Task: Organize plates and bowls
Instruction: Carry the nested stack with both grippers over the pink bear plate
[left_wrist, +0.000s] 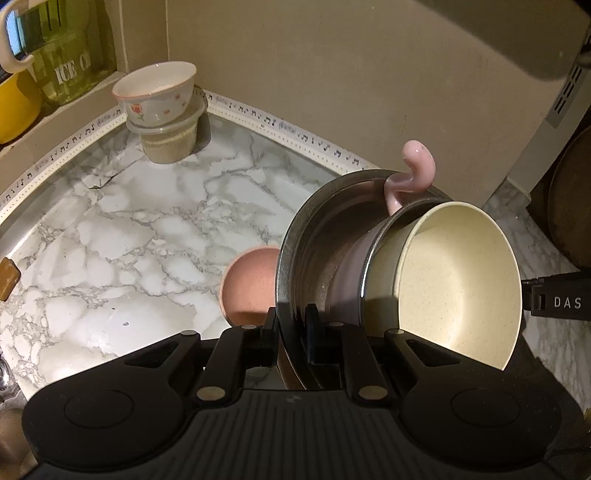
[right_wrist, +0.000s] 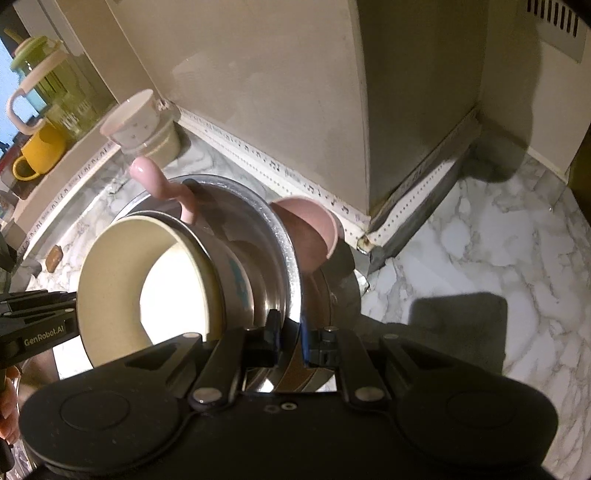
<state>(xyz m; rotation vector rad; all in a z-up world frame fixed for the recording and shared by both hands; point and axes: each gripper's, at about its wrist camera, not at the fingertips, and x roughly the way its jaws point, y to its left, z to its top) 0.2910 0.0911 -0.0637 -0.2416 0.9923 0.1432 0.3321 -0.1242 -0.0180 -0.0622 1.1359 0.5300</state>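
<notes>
The left hand-held gripper (left_wrist: 295, 325) and the right hand-held gripper (right_wrist: 291, 332) each have their jaws closed down to a narrow gap on the thin rim of the same steel bowl (left_wrist: 314, 236), one on either side, so the bowl hangs between them above the worktop (left_wrist: 122, 229). Nested in it is a cream bowl (left_wrist: 458, 280), tipped steeply on its side with its mouth turned toward the left hand-held gripper, and a pink curved handle (left_wrist: 413, 173) sticks up behind it. The main risk, as I judge it, is that loose inner stack: the cream bowl leans rather than sits flat, so any further tilt or a mismatch between the two hands could let it slide out over the rim. A pinch on a slick metal edge could also slip or twist. Below the load a pink bowl (left_wrist: 251, 284) rests on the worktop, close enough to be struck if the steel bowl comes down there. The worktop is white marble-patterned, edged with a trim strip printed with music notes, set in a beige-walled corner. In that corner a floral bowl (left_wrist: 159, 92) sits tilted on a clear plastic tub (left_wrist: 170, 140); a yellow mug (right_wrist: 40, 151) and a green pitcher (right_wrist: 48, 81) stand on a ledge nearby.
</notes>
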